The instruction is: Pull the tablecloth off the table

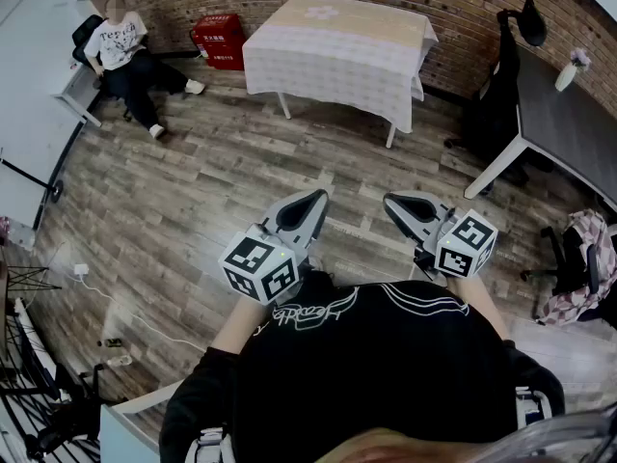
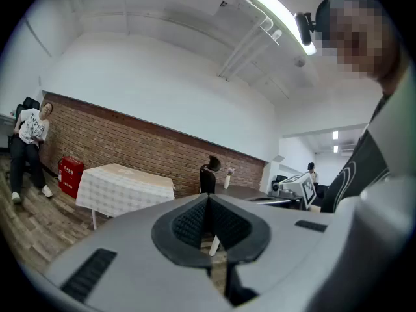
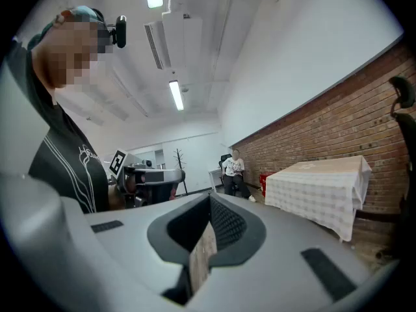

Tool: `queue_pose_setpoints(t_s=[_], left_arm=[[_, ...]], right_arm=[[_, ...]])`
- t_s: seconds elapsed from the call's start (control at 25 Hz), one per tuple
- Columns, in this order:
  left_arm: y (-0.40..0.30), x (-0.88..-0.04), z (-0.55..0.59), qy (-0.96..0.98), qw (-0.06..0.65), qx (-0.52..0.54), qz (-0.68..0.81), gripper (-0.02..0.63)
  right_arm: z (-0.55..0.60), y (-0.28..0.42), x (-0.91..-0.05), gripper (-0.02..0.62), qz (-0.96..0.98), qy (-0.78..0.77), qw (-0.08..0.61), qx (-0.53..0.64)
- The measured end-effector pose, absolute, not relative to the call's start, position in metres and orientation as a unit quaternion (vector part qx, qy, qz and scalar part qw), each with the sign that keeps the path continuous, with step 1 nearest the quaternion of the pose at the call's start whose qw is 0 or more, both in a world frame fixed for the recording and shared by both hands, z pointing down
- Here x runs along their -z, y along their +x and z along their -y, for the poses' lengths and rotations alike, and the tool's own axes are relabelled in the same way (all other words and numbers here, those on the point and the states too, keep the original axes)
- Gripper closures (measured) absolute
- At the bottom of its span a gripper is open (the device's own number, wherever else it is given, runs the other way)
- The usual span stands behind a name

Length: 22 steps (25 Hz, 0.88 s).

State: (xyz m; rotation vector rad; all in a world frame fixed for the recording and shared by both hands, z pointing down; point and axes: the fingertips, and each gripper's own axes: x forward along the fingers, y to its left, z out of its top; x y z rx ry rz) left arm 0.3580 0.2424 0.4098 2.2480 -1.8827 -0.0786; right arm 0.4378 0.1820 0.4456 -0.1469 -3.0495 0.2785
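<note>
A pale checked tablecloth covers a small table by the brick wall at the far side of the room; it also shows in the left gripper view and the right gripper view. Both grippers are held close to my chest, well short of the table. My left gripper is shut with nothing in its jaws. My right gripper is shut and empty too. Both point level toward the table.
A person sits on a chair at the far left beside a red box. A dark desk with a black office chair stands at the right. Wooden floor lies between me and the table. Cables lie at the lower left.
</note>
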Motion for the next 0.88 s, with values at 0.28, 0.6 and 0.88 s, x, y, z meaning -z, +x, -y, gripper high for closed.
queue_pose_setpoints(t_s=[0.28,0.6,0.88], left_arm=[[0.350,-0.411,-0.245,0.763,0.103,0.031,0.638,0.600],[0.346,-0.420,-0.245,0.771,0.114,0.034,0.625,0.600],[0.333,-0.426,-0.241,0.776,0.125,0.036,0.617,0.600]], right_arm=[[-0.182,0.434,-0.446,0.598,0.995,-0.042,0.042,-0.083],[-0.183,0.430,-0.454,0.598,0.994,-0.026,0.051,-0.089],[-0.180,0.418,-0.460,0.598,0.993,-0.014,0.061,-0.099]])
